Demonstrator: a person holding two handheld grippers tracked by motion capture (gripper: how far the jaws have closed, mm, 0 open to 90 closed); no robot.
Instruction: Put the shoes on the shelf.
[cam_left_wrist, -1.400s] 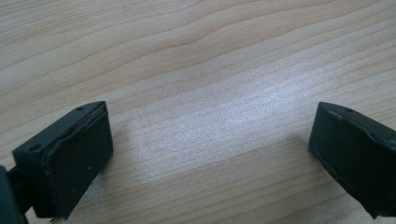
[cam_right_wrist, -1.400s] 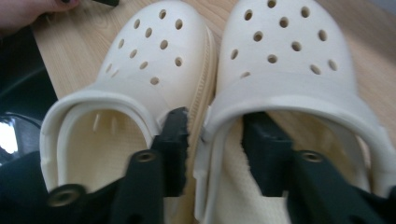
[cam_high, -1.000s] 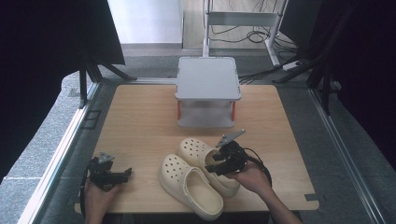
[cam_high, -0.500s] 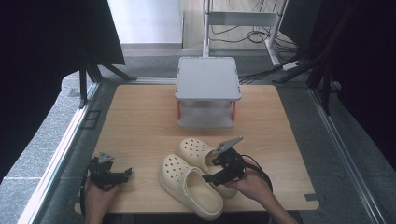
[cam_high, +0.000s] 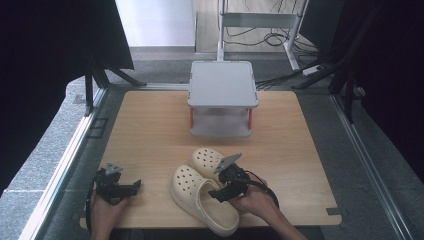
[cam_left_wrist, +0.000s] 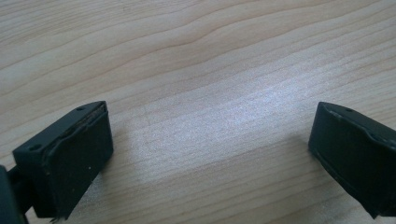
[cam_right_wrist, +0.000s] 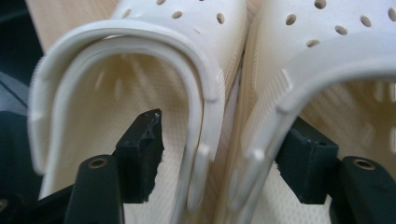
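Observation:
Two cream perforated clogs lie side by side at the table's front middle, the nearer clog and the farther clog. My right gripper reaches in from their heel ends. One jaw sits inside each clog, and the two touching inner walls stand between the jaws. The jaws have just been closing. A gap still shows between the left pad and the wall. My left gripper rests open on bare wood at the front left, with nothing between its jaws.
A grey two-level stand with orange posts sits at the back middle of the wooden table. Dark floor, frame legs and cables surround the table. The person's hands come in over the front edge.
My right gripper has moved toward the front left and down, bringing its jaws into the heel openings of the two clogs. The left gripper has stayed put.

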